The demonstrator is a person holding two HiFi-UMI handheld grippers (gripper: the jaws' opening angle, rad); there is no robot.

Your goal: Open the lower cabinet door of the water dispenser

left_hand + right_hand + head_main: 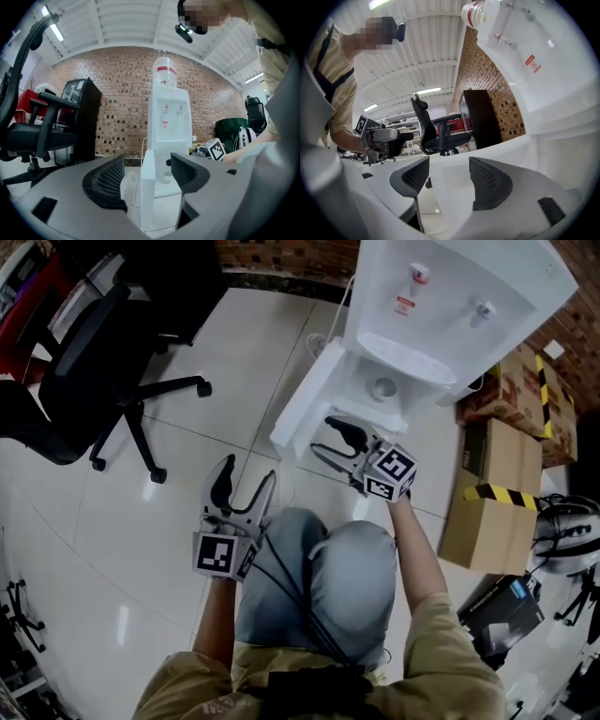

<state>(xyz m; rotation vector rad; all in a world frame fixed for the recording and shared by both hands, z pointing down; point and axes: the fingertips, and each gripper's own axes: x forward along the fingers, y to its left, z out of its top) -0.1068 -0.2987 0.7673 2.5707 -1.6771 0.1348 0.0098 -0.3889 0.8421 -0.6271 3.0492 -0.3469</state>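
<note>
Looks basically done: the lower cabinet door [305,399] stands swung out from the water dispenser [450,306], down by the floor. The right gripper [322,435] sits at its edge, jaws apart, not pinching. The left gripper [248,470] hangs back, jaws wide and empty. I'd pull straight away so nothing knocks the door shut.

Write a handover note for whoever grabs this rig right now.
Left gripper: jaws apart, empty, held back from the dispenser.
Right gripper: jaws apart, at the outer edge of the white lower cabinet door, not clamped on it.
Door: stands wide open from the white plastic water dispenser; cabinet interior exposed.
Done: door opened.
Left to do: probably only backing away.
</note>
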